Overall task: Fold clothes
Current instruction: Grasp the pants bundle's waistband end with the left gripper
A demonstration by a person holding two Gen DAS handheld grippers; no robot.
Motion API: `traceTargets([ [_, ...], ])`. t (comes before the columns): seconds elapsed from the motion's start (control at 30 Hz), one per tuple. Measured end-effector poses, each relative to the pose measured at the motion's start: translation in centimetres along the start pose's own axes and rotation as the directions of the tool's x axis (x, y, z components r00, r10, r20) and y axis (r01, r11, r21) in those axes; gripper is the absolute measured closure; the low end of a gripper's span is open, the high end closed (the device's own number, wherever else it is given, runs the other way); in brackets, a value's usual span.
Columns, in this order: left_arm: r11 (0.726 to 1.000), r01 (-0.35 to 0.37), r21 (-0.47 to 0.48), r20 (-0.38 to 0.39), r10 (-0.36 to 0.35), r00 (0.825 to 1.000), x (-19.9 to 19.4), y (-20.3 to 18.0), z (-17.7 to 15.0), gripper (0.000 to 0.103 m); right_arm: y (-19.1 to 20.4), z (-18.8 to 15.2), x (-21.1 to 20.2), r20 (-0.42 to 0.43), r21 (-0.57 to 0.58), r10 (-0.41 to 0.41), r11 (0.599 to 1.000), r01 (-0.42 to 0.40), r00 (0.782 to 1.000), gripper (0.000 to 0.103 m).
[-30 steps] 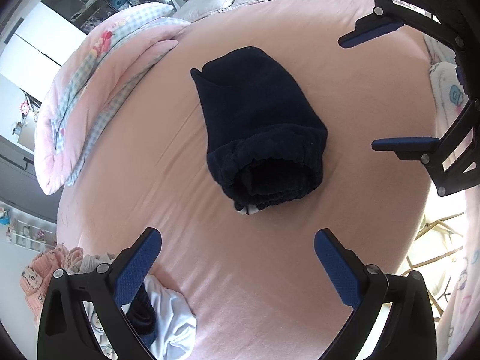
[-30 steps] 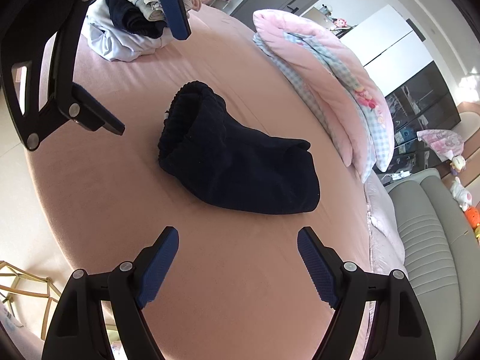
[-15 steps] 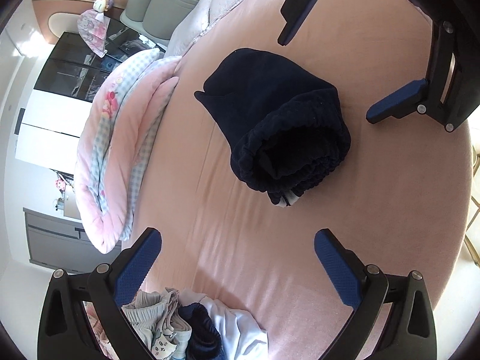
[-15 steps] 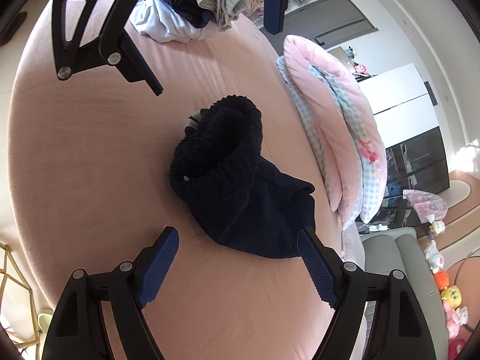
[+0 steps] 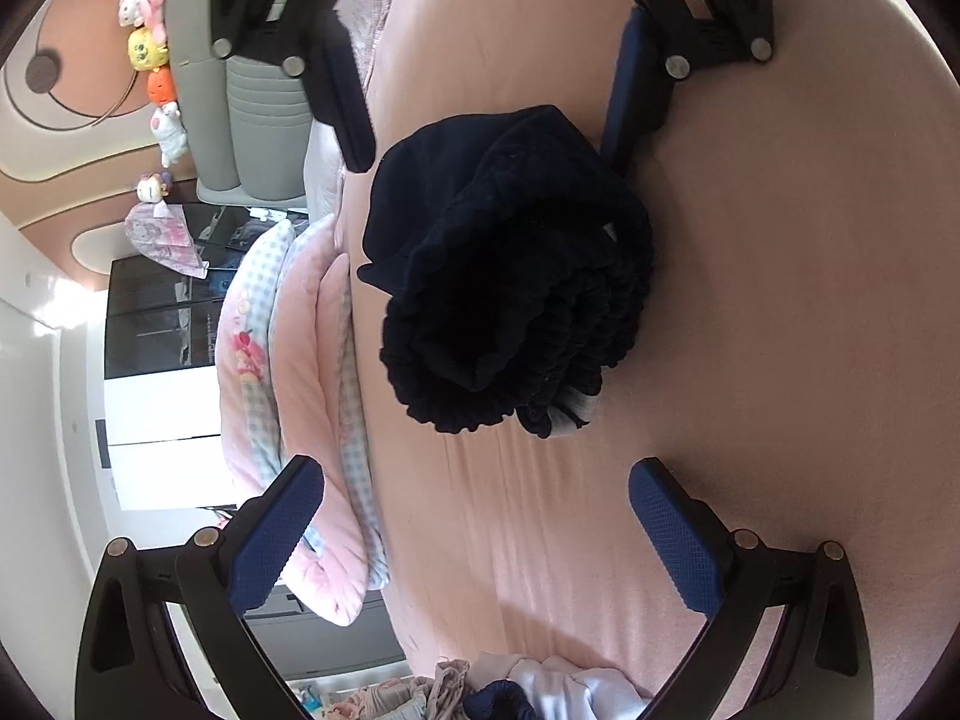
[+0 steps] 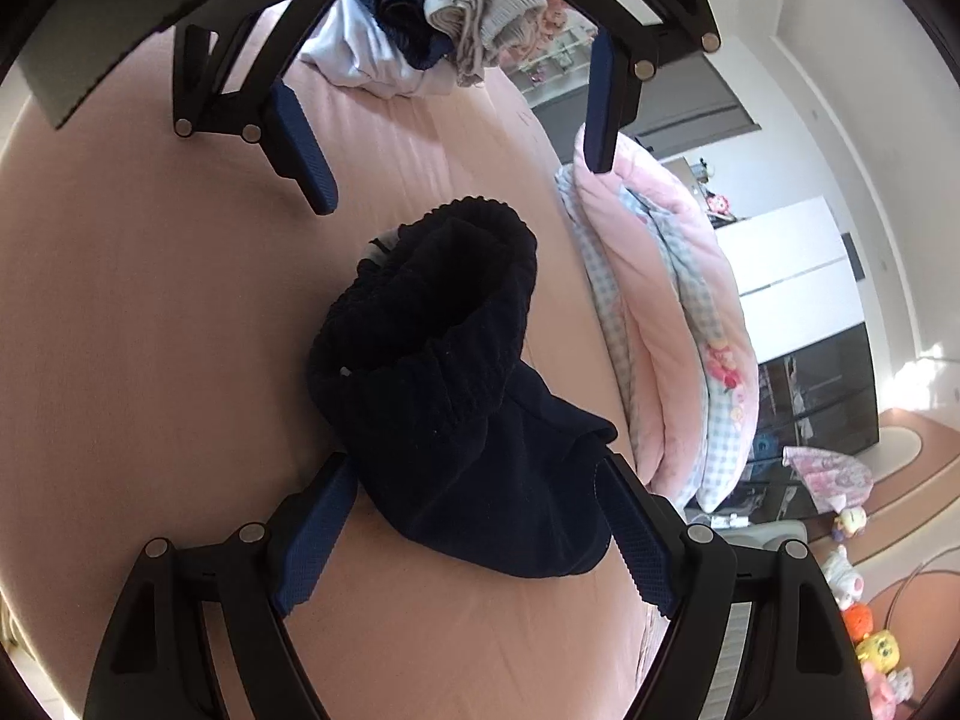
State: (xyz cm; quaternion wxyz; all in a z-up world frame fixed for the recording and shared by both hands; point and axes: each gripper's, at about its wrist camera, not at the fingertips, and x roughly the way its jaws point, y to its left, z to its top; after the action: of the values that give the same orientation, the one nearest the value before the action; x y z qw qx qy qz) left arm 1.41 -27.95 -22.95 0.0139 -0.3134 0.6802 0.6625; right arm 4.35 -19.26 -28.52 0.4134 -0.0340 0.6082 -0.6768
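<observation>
A: Where are the dark trousers (image 5: 510,276) now?

B: Centre of both frames, lying folded on the pink bed (image 5: 780,300); the ribbed waistband end faces the left-wrist camera, the smooth folded end sits low in the right-wrist frame.

A: And the grippers?

B: The right gripper (image 6: 474,531) is spread wide with the folded end between its fingers; the cloth lies against them but they don't look to be squeezing it. The left gripper (image 5: 474,516) is spread too, nothing in it, near the waistband at the bottom of its frame.

A: So which step?

B: I'd say both are lining up on opposite ends for another fold, or to lift the bundle; next the left must reach the waistband and both close together. The unfolded clothes pile (image 6: 432,30) waits at the top of the right-wrist frame.
</observation>
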Motion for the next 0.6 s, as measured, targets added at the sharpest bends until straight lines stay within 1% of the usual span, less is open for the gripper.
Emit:
traceTargets([
  [0.07, 0.999, -0.015, 0.03, 0.003, 0.015, 1.0, 0.4, -0.2, 0.2, 0.0, 0.2, 0.1, 0.0, 0.018, -0.031, 0.002, 1.0, -0.001, 1.0, 0.022],
  [0.13, 0.999, -0.017, 0.036, 0.02, 0.016, 1.0, 0.4, -0.1, 0.6, 0.0, 0.4, 0.1, -0.1, 0.035, -0.056, -0.004, 0.998, 0.006, 0.999, 0.022],
  [0.2, 0.999, -0.016, 0.032, 0.039, 0.015, 0.999, 0.5, 0.4, 1.1, 0.0, 0.3, 0.0, -0.2, 0.042, -0.052, -0.009, 0.999, 0.011, 0.999, 0.022],
  [0.27, 0.999, -0.018, 0.049, 0.05, 0.016, 0.999, 0.7, 0.4, 1.4, 0.0, 0.2, -0.2, -0.2, 0.038, -0.037, -0.008, 0.999, 0.01, 0.999, 0.022],
  [0.4, 0.991, -0.034, 0.128, 0.084, 0.024, 0.996, 1.1, -0.8, 2.0, 0.0, 0.1, -1.0, -0.3, 0.047, -0.014, -0.021, 1.0, 0.022, 0.999, 0.022],
  [0.47, 0.988, -0.032, 0.153, 0.105, 0.016, 0.994, 1.1, -1.0, 2.0, 0.0, 0.2, -1.0, -0.3, 0.068, -0.026, -0.012, 1.0, 0.014, 0.998, 0.022],
  [0.6, 0.986, -0.018, 0.169, 0.117, -0.002, 0.993, 1.1, -0.9, 2.0, 0.0, 0.4, -0.9, -0.2, 0.112, -0.053, 0.01, 0.999, -0.004, 0.994, 0.022],
])
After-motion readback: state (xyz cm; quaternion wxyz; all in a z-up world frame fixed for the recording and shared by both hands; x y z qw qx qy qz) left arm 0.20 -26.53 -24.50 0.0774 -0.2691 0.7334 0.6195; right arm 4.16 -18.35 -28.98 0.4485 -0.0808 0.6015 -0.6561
